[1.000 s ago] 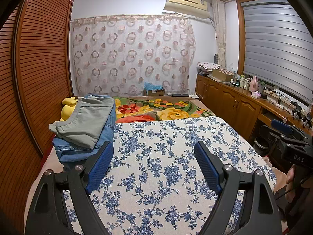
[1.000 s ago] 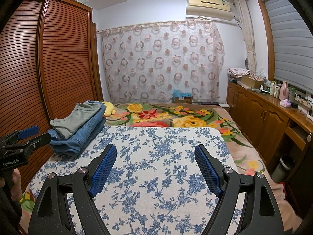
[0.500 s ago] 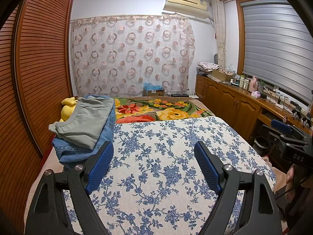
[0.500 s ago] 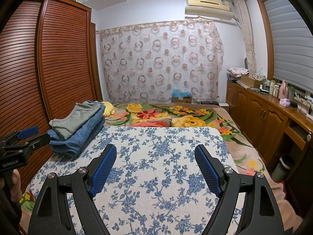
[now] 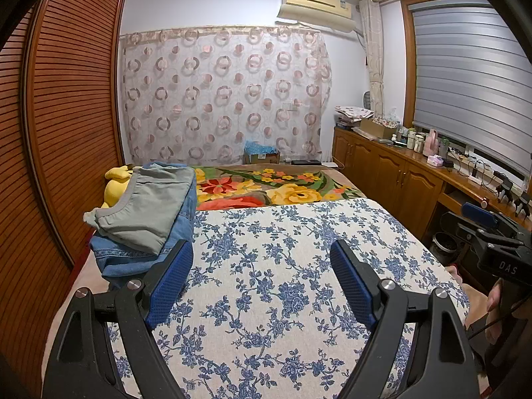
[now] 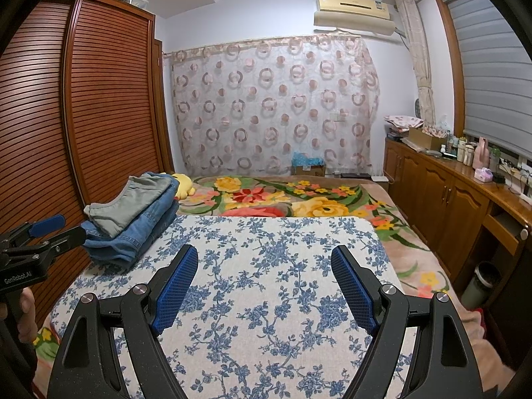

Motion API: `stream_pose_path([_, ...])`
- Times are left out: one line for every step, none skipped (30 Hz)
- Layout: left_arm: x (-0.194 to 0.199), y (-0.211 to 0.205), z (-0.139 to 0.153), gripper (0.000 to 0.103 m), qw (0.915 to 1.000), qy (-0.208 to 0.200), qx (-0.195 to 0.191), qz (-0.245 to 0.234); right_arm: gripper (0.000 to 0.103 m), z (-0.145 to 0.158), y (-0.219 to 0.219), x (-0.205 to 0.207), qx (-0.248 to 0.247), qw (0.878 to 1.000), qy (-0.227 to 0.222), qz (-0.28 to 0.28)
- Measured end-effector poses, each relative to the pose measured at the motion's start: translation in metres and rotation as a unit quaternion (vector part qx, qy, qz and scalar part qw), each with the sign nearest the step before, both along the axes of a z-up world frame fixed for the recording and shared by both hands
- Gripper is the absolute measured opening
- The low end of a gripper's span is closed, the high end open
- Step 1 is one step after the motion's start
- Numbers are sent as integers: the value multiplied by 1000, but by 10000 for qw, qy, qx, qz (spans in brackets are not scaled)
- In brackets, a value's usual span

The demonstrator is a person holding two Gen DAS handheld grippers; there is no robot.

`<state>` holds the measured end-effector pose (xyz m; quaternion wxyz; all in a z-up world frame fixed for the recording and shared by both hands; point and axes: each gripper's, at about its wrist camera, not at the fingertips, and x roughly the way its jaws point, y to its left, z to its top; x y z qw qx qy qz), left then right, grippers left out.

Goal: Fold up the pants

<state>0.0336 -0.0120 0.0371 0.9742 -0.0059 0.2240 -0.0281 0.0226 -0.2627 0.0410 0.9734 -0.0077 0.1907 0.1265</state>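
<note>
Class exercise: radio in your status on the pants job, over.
Left hand-held gripper open, empty. Right hand-held gripper open, empty. Folded pants stacked at bed's left edge. Blue-flowered cloth bare ahead.

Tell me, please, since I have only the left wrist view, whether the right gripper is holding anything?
Observer: No. The right gripper is open and empty above the blue-flowered cloth.
Operator: Is an unfolded pair lying beyond the cloth's right edge?
Observer: None shows there, only the bare floral blanket.
Operator: And the folded stack?
Observer: Its side facing this camera shows several folded layers of jeans under the grey pants.
</note>
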Motion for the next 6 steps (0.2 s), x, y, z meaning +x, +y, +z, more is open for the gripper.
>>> stream_pose_path([0,0,0,85,10000,0,0,0,84,0,0,0,0,10000,-1,4])
stream_pose_path([0,0,0,85,10000,-4,2,3,84,0,0,0,0,10000,-2,1])
stream_pose_path([0,0,0,85,10000,-1,1,0,84,0,0,0,0,10000,0,1])
stream_pose_path([0,0,0,85,10000,2,0,1,84,0,0,0,2,10000,0,0])
stream_pose_path([0,0,0,85,10000,3,2,-4,84,0,0,0,1,10000,0,-1])
stream_pose_path([0,0,0,85,10000,1,2,-1,84,0,0,0,2,10000,2,2])
